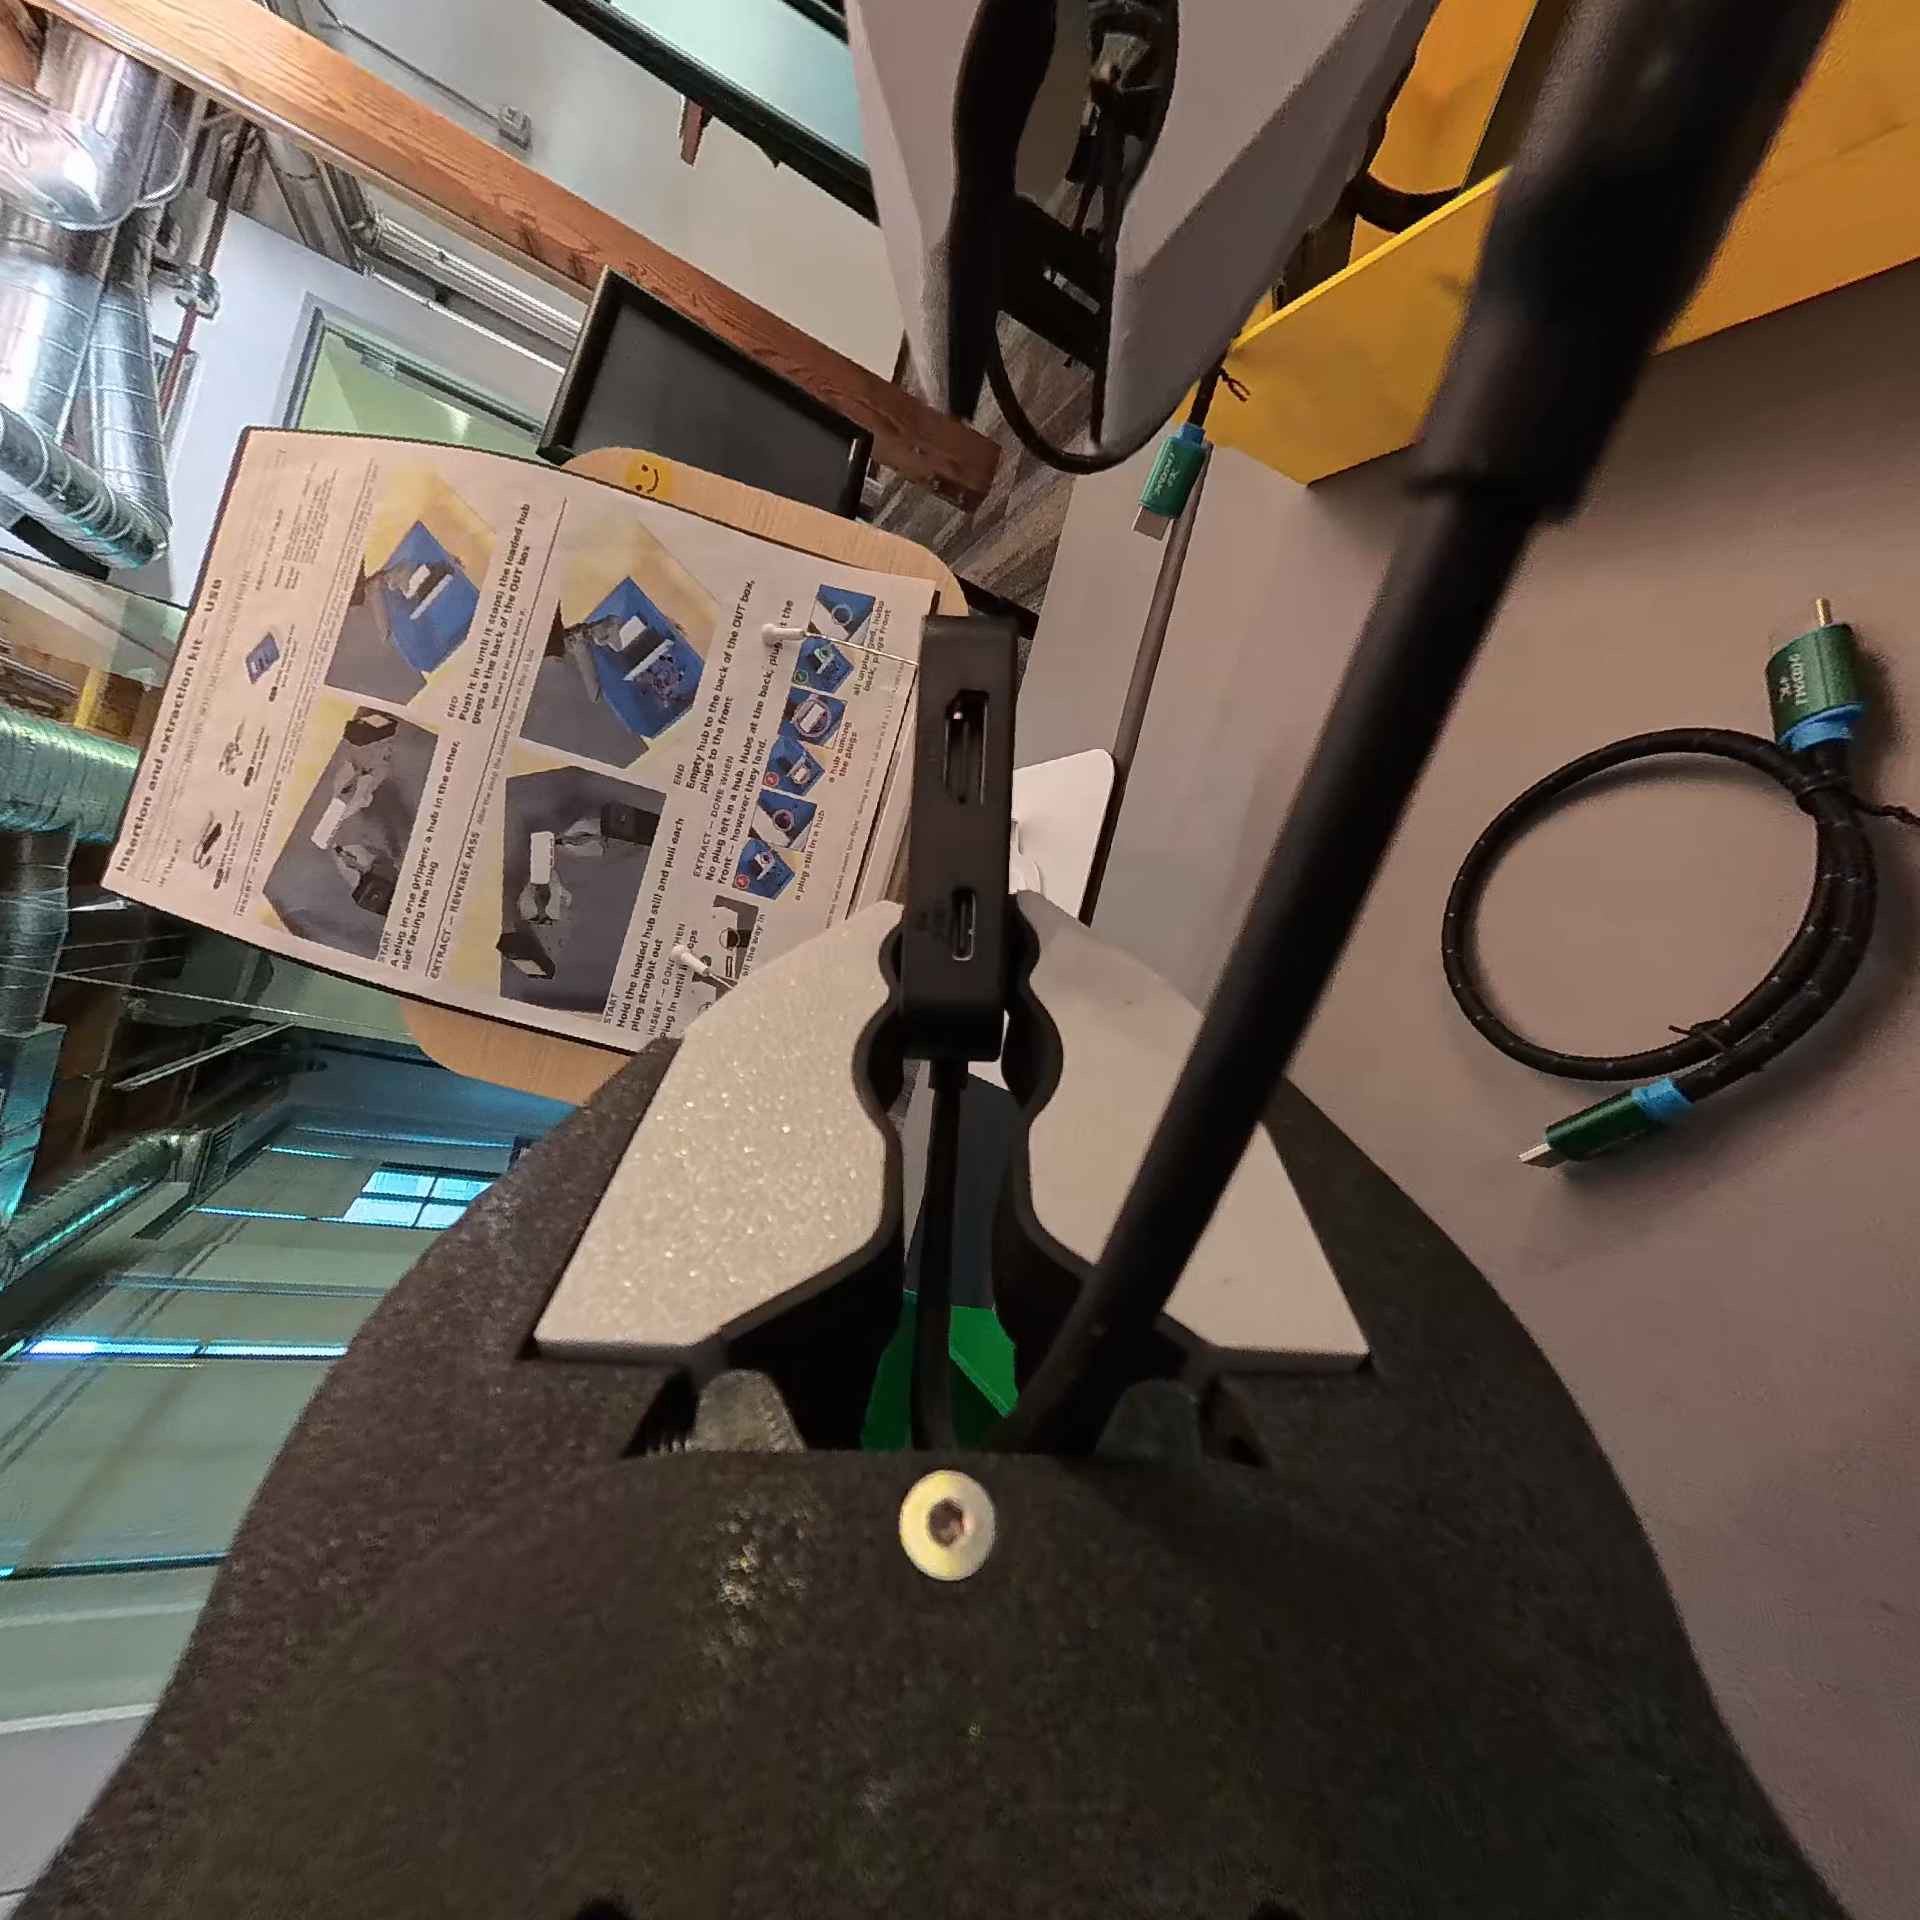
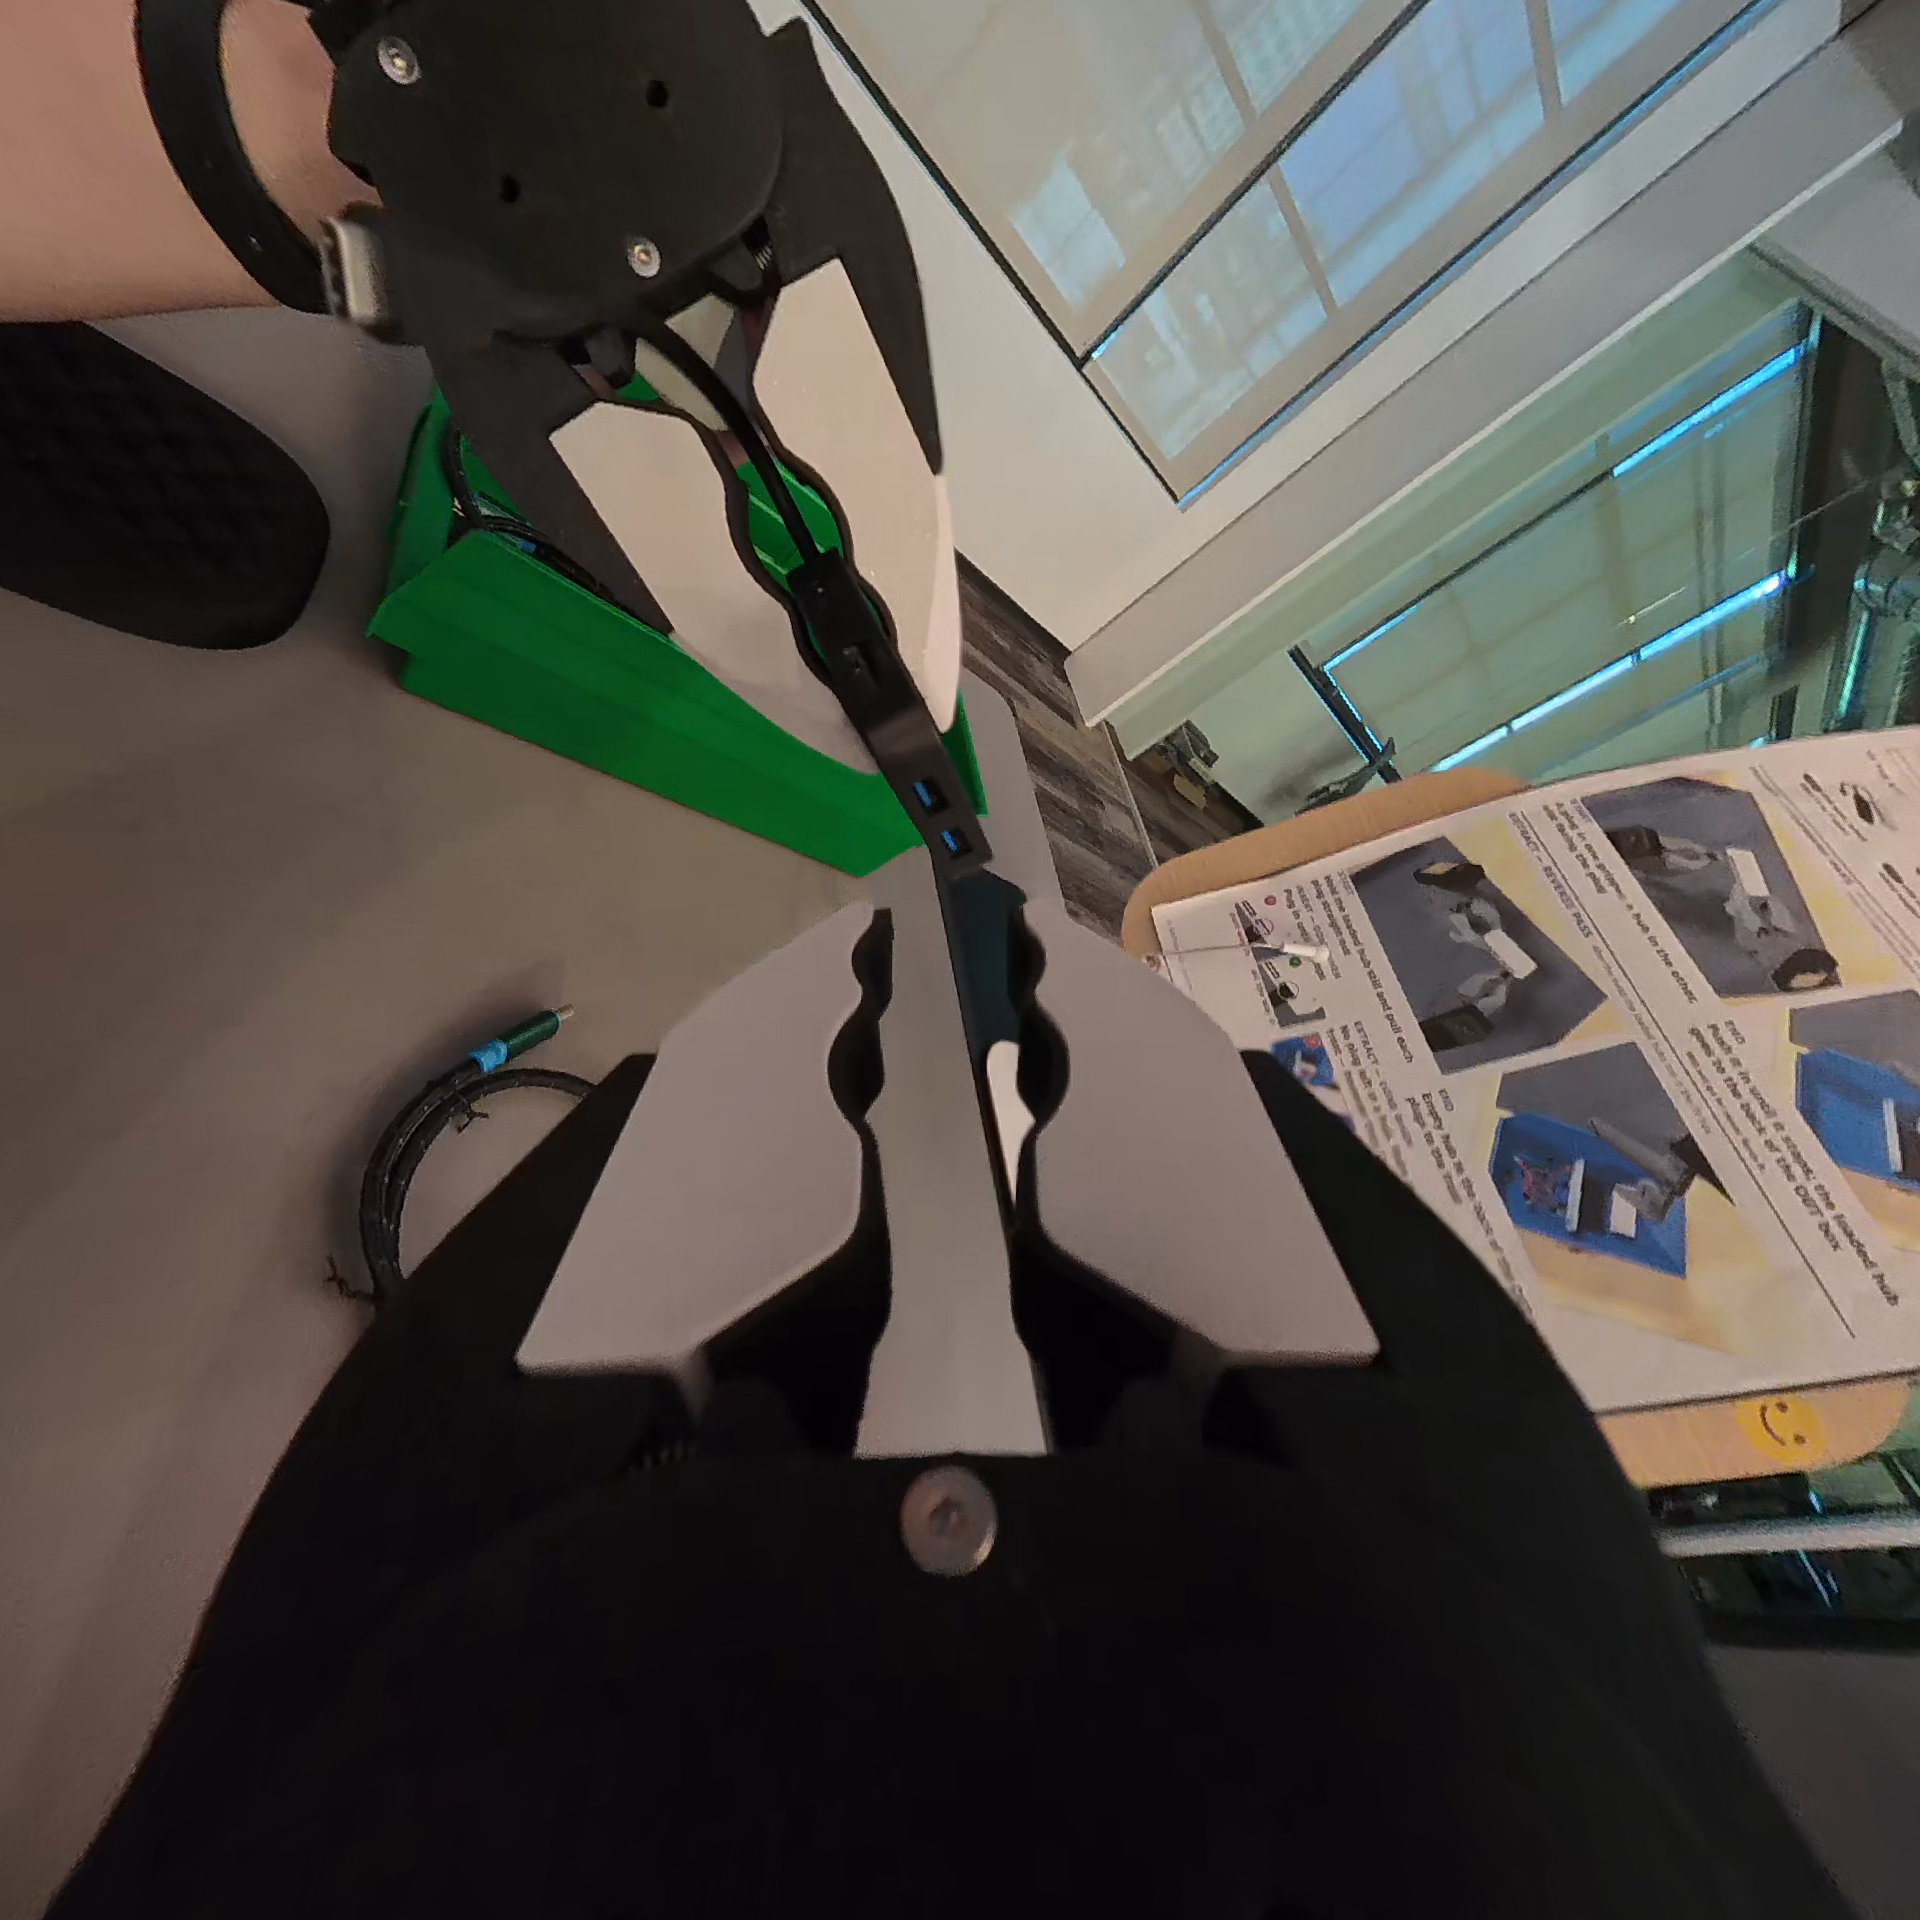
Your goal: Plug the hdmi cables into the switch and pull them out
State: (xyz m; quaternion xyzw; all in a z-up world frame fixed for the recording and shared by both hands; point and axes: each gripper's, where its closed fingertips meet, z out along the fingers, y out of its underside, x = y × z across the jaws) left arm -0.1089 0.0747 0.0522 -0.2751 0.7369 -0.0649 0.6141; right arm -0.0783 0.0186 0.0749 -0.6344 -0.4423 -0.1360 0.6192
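Note:
My left gripper (image 1: 961, 925) is shut on a slim black switch (image 1: 961, 790) that points away from the camera. One HDMI port and a smaller port on its edge are empty. In the right wrist view the left gripper (image 2: 904, 727) comes in from the top with the switch (image 2: 940, 821). My right gripper (image 2: 956, 935) faces it and holds a dark HDMI plug (image 2: 992, 966) against its right finger, just short of the switch's end. In the left wrist view the right gripper (image 1: 1049, 416) hangs beyond the switch, with a gap between them.
A coiled HDMI cable (image 1: 1460, 935) with green plugs lies on the grey table, also in the right wrist view (image 2: 384, 1174). Another green plug (image 1: 1174, 488) sits farther back. A thick black cable (image 1: 1351, 748) crosses near the lens. There is also a green box (image 2: 623, 707), a yellow bin (image 1: 1455, 104) and an instruction sheet (image 2: 1558, 1039). The left gripper's tips are roughly 8 cm from the right gripper's.

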